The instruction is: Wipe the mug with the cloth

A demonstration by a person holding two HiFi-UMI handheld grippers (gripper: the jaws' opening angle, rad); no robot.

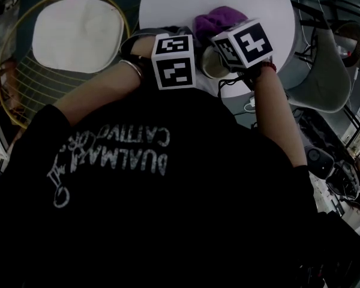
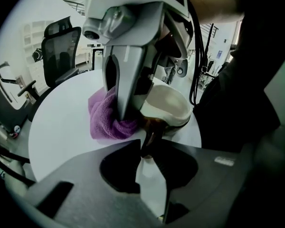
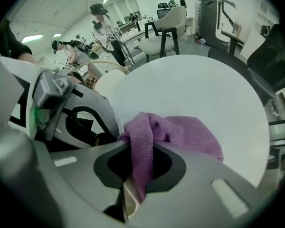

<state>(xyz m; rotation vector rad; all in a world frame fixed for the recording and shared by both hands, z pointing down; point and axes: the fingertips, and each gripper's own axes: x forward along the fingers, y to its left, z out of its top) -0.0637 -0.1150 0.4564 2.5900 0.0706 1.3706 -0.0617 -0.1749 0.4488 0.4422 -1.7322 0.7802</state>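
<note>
A cream mug (image 2: 167, 103) with a dark brown handle (image 2: 149, 136) stands at the near edge of the round white table (image 1: 186, 5). My left gripper (image 2: 145, 147) is shut on that handle. A purple cloth (image 3: 180, 134) is bunched right beside the mug, and my right gripper (image 3: 141, 148) is shut on a fold of it. In the left gripper view the right gripper (image 2: 123, 108) presses the cloth (image 2: 107, 120) against the mug's side. In the head view both marker cubes hide most of the mug (image 1: 211, 65), and the cloth (image 1: 219, 20) lies just beyond them.
A wire-framed chair with a cream cushion (image 1: 78, 32) stands left of the table, and a grey chair (image 1: 324, 71) stands to the right. A black office chair (image 2: 61, 51) is behind the table. People (image 3: 102, 13) are far off in the room.
</note>
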